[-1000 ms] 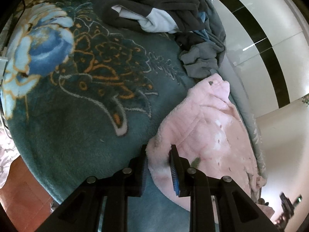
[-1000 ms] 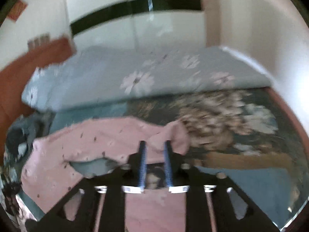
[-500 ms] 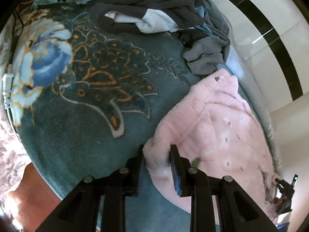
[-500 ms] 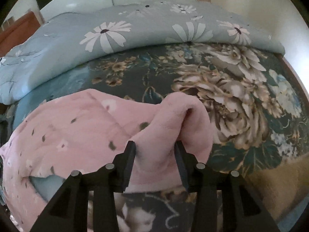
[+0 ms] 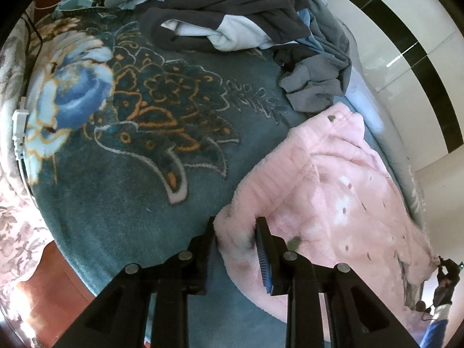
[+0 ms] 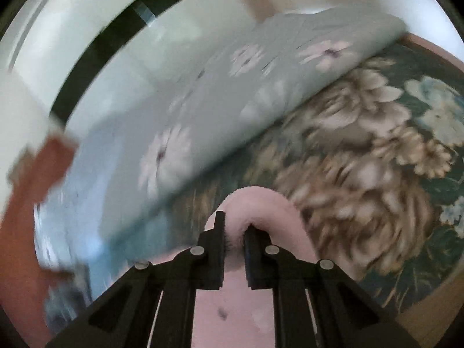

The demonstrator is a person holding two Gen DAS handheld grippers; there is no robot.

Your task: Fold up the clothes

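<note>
The bed carries a teal flowered blanket, with a pale blue daisy quilt along its far side and a heap of dark clothes near its head. The pink garment lies spread flat on the blanket, its long axis running from the left tongs away toward the quilt and the dark heap.

The left tongs are clamped on the near corner of the pink garment: plush fabric fills the gap between the two pads, and the rest of the garment fans out ahead and to the right of them.

The right tongs are closing on another edge of the same garment; a rounded pink fold stands up between the jaws and curls over to the right, and the pads appear to press it already. More pink cloth lies below these tongs, toward the person.

With each hand on one edge, neither is nearer than the other. The fold likely turns on carrying both held edges across the garment's length together.
</note>
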